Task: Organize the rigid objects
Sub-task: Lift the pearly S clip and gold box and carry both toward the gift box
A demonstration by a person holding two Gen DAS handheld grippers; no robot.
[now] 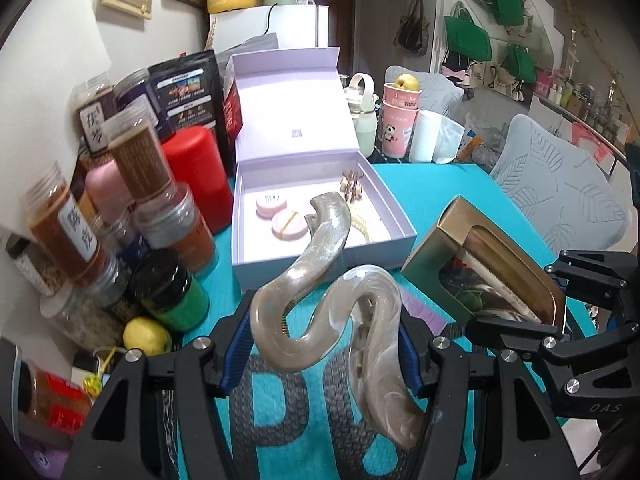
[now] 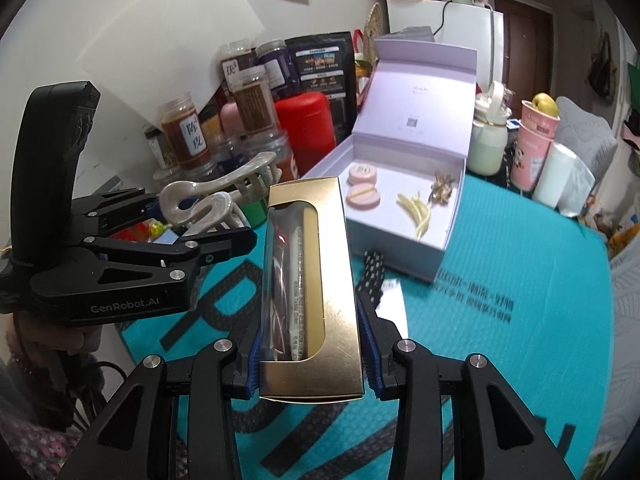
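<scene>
My left gripper [image 1: 324, 344] is shut on a large pearly curved hair claw [image 1: 320, 292], held above the teal table cover [image 1: 440, 188]. The same hair claw [image 2: 204, 196] and left gripper [image 2: 176, 228] show at the left of the right wrist view. My right gripper [image 2: 310, 348] is shut on a gold window box [image 2: 310, 280] with a packet inside; that gold box [image 1: 492, 264] appears at the right of the left wrist view. Ahead stands an open lilac gift box [image 1: 320, 216] holding two pink round cases [image 1: 280, 216], a pale yellow clip and a gold ornament [image 2: 442, 188].
Several spice jars [image 1: 132, 184], a red canister [image 1: 198, 176], a green jar [image 1: 172, 292] and a yellow fruit [image 1: 146, 336] crowd the left edge. Pink cups [image 1: 398, 120], a white bottle [image 2: 486, 136] and a paper roll stand behind the gift box. A grey chair [image 1: 560, 184] is at the right.
</scene>
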